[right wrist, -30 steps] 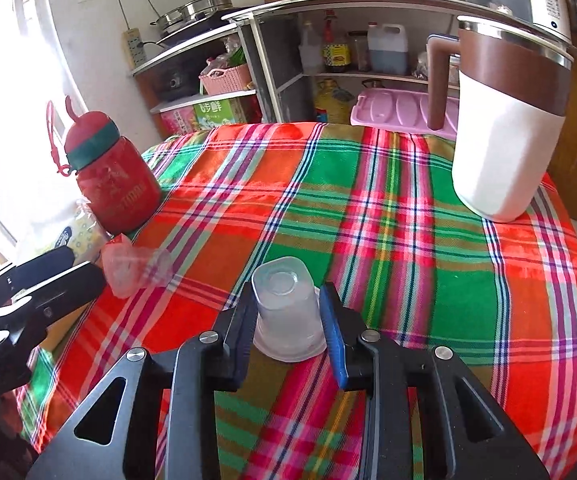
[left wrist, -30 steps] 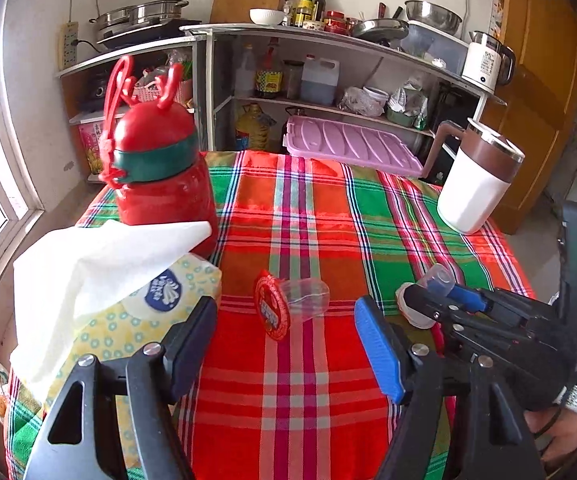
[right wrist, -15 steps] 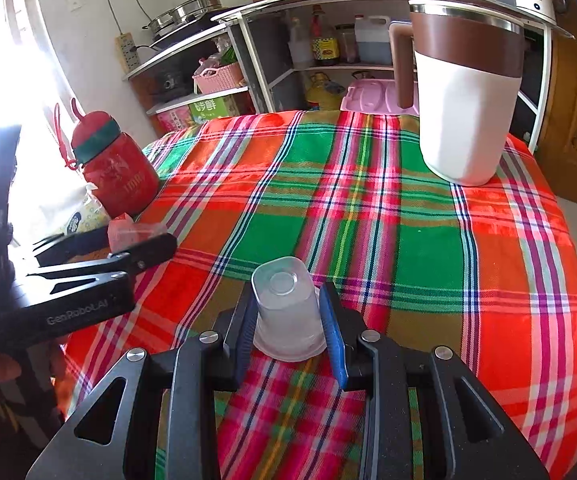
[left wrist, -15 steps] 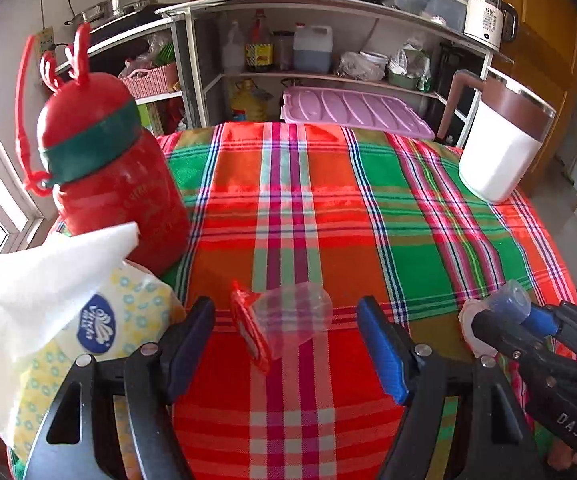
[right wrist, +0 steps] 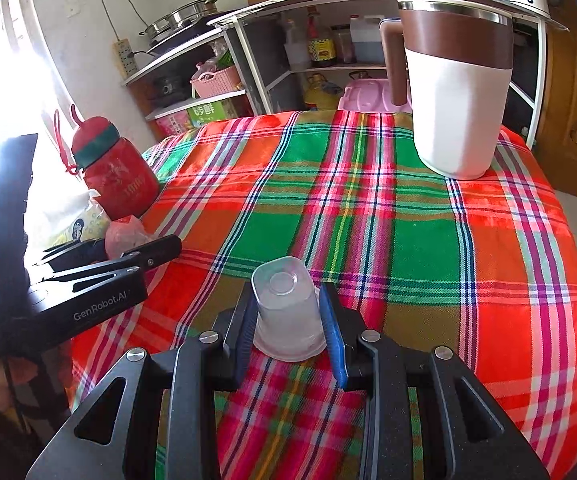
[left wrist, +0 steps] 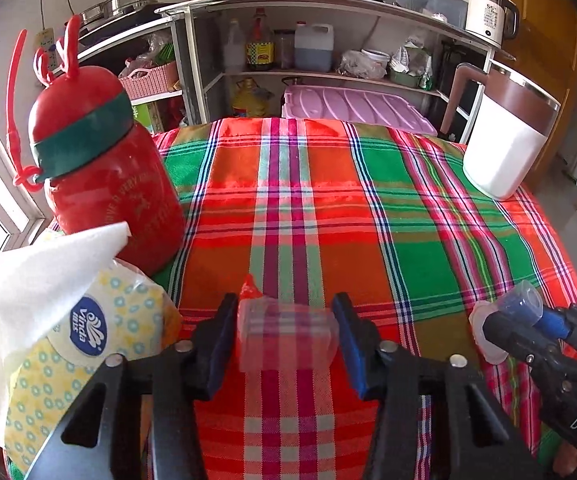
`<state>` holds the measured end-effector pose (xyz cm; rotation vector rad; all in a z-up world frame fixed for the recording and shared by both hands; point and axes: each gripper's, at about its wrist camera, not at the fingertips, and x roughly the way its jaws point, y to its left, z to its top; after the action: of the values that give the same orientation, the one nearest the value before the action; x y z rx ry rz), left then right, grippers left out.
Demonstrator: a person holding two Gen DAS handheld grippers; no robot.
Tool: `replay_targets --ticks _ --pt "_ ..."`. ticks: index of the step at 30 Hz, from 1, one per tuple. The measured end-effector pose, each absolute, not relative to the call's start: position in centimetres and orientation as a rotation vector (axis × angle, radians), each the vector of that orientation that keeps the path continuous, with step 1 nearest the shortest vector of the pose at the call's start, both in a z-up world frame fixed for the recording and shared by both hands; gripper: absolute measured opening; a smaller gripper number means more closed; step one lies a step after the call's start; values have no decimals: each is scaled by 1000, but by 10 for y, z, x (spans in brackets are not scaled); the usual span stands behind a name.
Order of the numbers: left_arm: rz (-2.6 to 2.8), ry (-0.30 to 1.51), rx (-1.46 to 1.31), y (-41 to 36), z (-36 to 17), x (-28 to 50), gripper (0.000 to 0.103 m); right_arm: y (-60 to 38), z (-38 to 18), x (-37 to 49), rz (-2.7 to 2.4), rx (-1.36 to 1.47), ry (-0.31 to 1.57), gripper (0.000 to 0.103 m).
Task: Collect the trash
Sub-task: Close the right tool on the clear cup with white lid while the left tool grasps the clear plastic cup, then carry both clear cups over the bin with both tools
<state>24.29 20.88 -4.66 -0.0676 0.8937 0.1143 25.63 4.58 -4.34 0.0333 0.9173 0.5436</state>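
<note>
My left gripper (left wrist: 284, 326) is shut on a clear plastic jelly cup with a red peeled lid (left wrist: 286, 334), lying sideways between the blue pads just above the plaid tablecloth (left wrist: 328, 208). My right gripper (right wrist: 288, 316) is shut on a second clear plastic cup (right wrist: 286, 316), held upside down, base toward the camera. The right gripper with its cup (left wrist: 508, 318) shows at the right in the left wrist view. The left gripper (right wrist: 128, 248) with its cup (right wrist: 122, 232) shows at the left in the right wrist view.
A red bottle with a green band (left wrist: 108, 184) and a tissue pack (left wrist: 68, 320) stand at the table's left. A white and brown jug (left wrist: 508, 140) stands at the far right corner. Kitchen shelves (left wrist: 328, 40) and a pink lidded box (left wrist: 360, 108) lie behind the table.
My left gripper moved forward around the lying cup and closed on it. My right gripper kept its hold on the upturned cup and shifted slightly.
</note>
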Motion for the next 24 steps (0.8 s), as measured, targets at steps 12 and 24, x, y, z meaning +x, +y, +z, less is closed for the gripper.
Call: replay_targets --ticks 12,24 --pt "83 877 -67 201 -42 227 46 38 -39 253 532 53 910 33" --pt "-3 813 -69 168 -9 193 46 4 -13 226 498 84 845 33"
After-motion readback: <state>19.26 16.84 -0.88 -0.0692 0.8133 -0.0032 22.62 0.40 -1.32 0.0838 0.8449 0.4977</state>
